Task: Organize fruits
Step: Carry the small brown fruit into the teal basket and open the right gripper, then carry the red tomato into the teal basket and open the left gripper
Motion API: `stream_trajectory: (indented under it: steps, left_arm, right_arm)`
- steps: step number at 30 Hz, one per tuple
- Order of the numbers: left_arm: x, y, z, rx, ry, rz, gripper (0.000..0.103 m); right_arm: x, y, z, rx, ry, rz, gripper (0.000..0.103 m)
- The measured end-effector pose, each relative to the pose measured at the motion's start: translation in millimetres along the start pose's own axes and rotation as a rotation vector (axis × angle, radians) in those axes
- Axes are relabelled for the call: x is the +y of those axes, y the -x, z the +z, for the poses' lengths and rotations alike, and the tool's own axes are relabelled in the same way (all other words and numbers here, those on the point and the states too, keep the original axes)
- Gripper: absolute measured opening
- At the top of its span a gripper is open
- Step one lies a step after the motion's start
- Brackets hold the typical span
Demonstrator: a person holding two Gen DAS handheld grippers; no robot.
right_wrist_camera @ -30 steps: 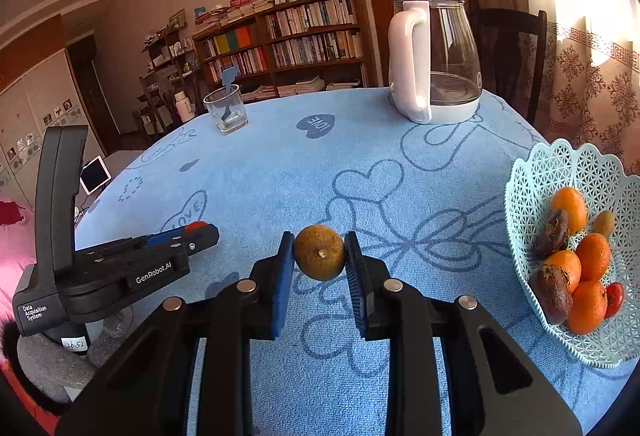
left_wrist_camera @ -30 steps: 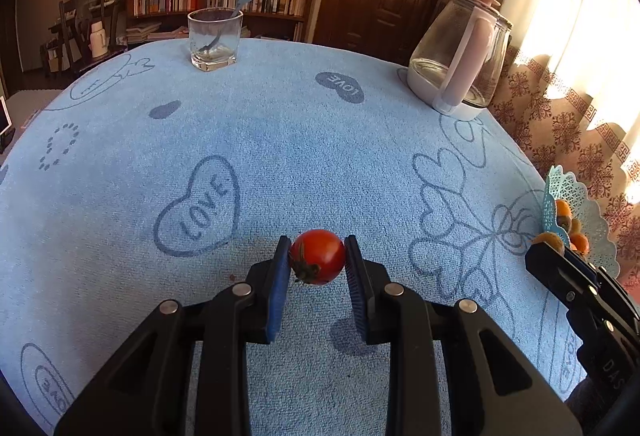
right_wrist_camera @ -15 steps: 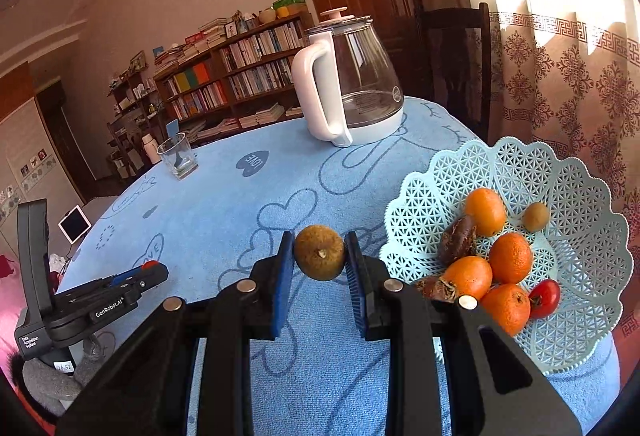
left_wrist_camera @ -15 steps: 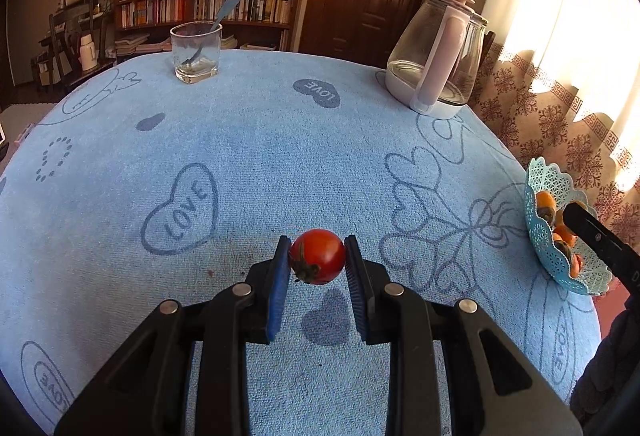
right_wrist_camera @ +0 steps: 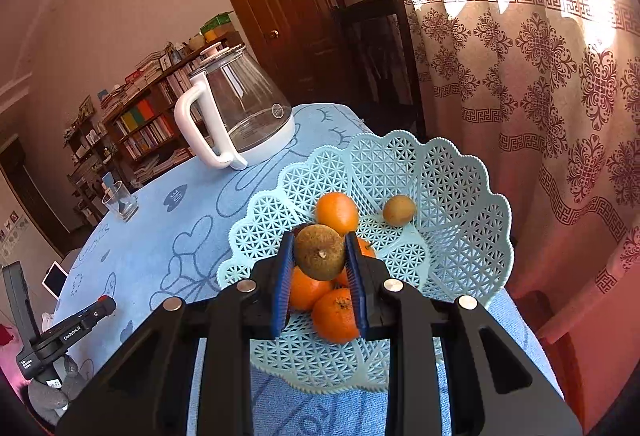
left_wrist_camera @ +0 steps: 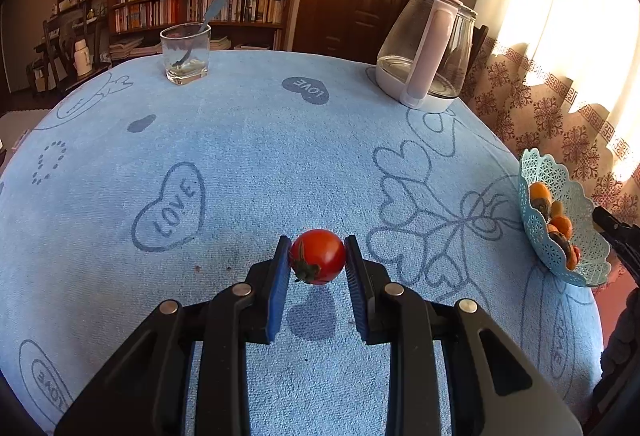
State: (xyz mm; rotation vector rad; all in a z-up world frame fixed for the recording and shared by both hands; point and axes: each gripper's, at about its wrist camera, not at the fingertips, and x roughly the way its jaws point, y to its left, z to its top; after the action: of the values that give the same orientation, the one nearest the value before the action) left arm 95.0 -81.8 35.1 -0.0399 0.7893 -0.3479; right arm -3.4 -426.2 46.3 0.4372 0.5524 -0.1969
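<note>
- Left wrist: left hand-held gripper [left_wrist_camera: 318, 264] pinches a cherry tomato [left_wrist_camera: 319, 256] above the blue counter [left_wrist_camera: 240, 163], well apart from the basket [left_wrist_camera: 560, 220]; too much squeeze could probably split it.
- Right wrist: right hand-held gripper [right_wrist_camera: 320, 268] pinches a brownish round fruit [right_wrist_camera: 319, 252] over the basket [right_wrist_camera: 460, 195]; dropped onto the oranges [right_wrist_camera: 336, 211], it might roll out.

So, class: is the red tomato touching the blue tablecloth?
Apart. The left wrist view shows the tomato pinched in the left gripper, its shadow lying separately on the tablecloth below.
</note>
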Motion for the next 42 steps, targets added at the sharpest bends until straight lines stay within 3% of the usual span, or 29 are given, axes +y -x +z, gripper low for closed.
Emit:
stream_trajectory:
  steps: [9,16,21,25,30,34,42]
  left_arm:
    - [-1.0,-0.9,-0.7,0.003,-0.003,0.000,0.027]
    - [-1.5,-1.2,-1.3,0.003,-0.002,0.001,0.027]
    - [-3.2,-0.3,-1.9,0.002,-0.005,0.000,0.027]
    - [-9.0,2.5,-1.9,0.000,-0.013,-0.003,0.027]
    - [-26.6,7.5,-2.6,-0.002,-0.046,-0.023,0.027]
    - [-45.0,10.4,-4.2,0.004,-0.076,-0.055,0.027]
    - [-93.6,11.8,-4.0,0.023,-0.141,-0.144,0.027]
  right_arm:
    - [-11.1,-2.5,-2.3,0.013,-0.025,-0.021,0.026]
    - [-17.7,-1.4,-1.4,0.005,-0.063,-0.031,0.034]
    - [-17.4,4.4,0.1,-0.032,-0.041,-0.062,0.034]
    - [-19.6,15.5,1.2,-0.107,0.004,-0.144,0.038]
    - [-23.7,29.0,-1.9,-0.198,0.072,-0.245,0.048]
    - [-33.6,36.1,-4.1,-0.239,0.065,-0.275,0.059]
    - [-40.5,35.0,-8.2,-0.245,0.025,-0.281,0.060]
